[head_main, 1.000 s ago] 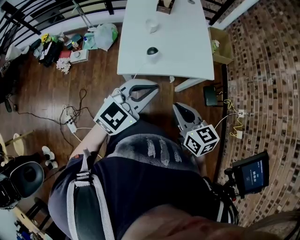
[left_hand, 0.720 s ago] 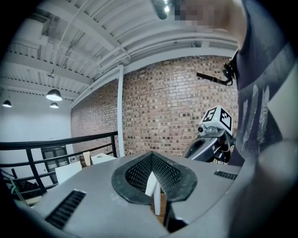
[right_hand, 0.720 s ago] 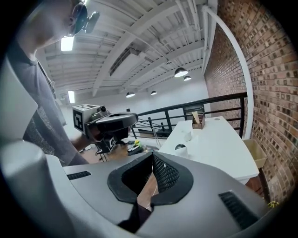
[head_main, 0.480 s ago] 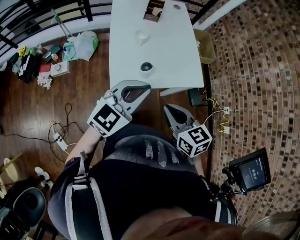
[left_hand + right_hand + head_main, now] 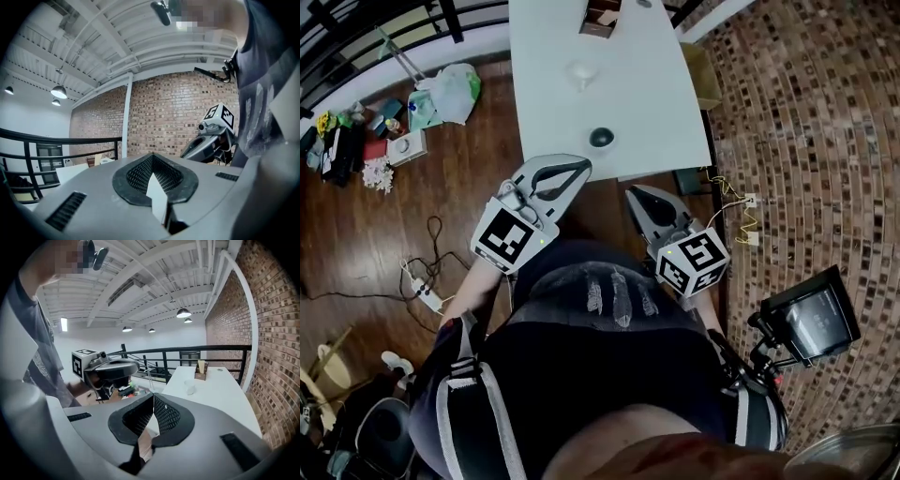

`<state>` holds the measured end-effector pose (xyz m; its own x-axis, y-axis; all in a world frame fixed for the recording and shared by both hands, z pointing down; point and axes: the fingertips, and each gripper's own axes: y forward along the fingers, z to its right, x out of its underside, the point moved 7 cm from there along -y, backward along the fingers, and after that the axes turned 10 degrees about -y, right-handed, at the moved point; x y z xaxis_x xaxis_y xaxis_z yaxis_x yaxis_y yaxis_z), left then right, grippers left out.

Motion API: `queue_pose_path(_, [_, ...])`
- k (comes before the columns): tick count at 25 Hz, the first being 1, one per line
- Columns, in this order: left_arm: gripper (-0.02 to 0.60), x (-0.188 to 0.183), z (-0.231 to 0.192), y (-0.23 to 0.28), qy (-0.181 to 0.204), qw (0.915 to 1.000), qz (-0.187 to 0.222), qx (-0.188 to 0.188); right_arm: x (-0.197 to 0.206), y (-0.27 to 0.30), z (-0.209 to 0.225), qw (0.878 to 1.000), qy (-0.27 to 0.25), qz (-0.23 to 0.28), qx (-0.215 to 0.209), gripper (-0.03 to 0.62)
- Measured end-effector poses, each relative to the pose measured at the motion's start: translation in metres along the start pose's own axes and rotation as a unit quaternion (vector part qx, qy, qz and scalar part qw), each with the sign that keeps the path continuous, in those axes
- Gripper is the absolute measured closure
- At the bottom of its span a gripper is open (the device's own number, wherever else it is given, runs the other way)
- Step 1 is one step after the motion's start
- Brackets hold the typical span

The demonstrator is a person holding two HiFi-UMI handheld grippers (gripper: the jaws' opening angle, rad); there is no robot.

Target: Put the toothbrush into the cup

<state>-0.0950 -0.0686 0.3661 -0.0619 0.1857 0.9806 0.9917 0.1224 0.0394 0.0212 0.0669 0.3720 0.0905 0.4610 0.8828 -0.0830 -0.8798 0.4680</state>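
Observation:
A white table [image 5: 647, 103] stands ahead, its top also seen in the right gripper view [image 5: 220, 390]. On it is a clear cup [image 5: 581, 72] [image 5: 190, 387], and nearer me a dark round object [image 5: 601, 137]. A thin pale stick [image 5: 149, 376] rises near that spot; I cannot tell whether it is the toothbrush. My left gripper [image 5: 584, 167] [image 5: 152, 157] is shut and empty, level with the table's near edge. The right gripper [image 5: 633, 194] [image 5: 153, 397] is shut with nothing in it, just short of the table. Each gripper view shows the other gripper [image 5: 206, 145] [image 5: 112, 369].
A wooden box [image 5: 602, 17] [image 5: 201, 370] sits at the table's far end. Bags and clutter [image 5: 441, 89] lie on the wood floor at left, with a power strip and cables [image 5: 427, 291]. A cardboard box [image 5: 703, 75] stands beside the table; a small screen on a stand [image 5: 811, 319] is at right.
The table has come closer in the head view. Both grippers have moved forward toward its near edge, staying shut and empty.

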Motion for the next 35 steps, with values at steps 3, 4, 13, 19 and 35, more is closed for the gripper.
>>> queue_pose_path(3, [0.584, -0.006, -0.013, -0.016, -0.02, 0.9992, 0.023, -0.024, -0.009, 0.024, -0.004, 1.0, -0.017, -0.007, -0.019, 0.592])
queue_pose_path(4, [0.584, -0.006, -0.017, -0.022, -0.024, 0.9989, 0.021, -0.035, -0.014, 0.032, -0.004, 0.999, -0.023, -0.008, -0.027, 0.592])
queue_pose_path(13, [0.584, -0.008, -0.03, 0.004, -0.015, 0.9968, -0.023, -0.075, -0.033, 0.057, 0.031, 0.996, -0.047, 0.008, -0.076, 0.592])
queue_pose_path(19, [0.584, -0.017, -0.038, 0.057, -0.004, 0.9951, -0.028, -0.095, -0.034, 0.066, 0.079, 0.992, -0.058, 0.013, -0.112, 0.592])
queue_pose_path(35, [0.584, -0.03, -0.053, 0.149, -0.005, 0.9797, -0.072, -0.187, -0.026, 0.082, 0.205, 0.982, -0.056, 0.024, -0.18, 0.592])
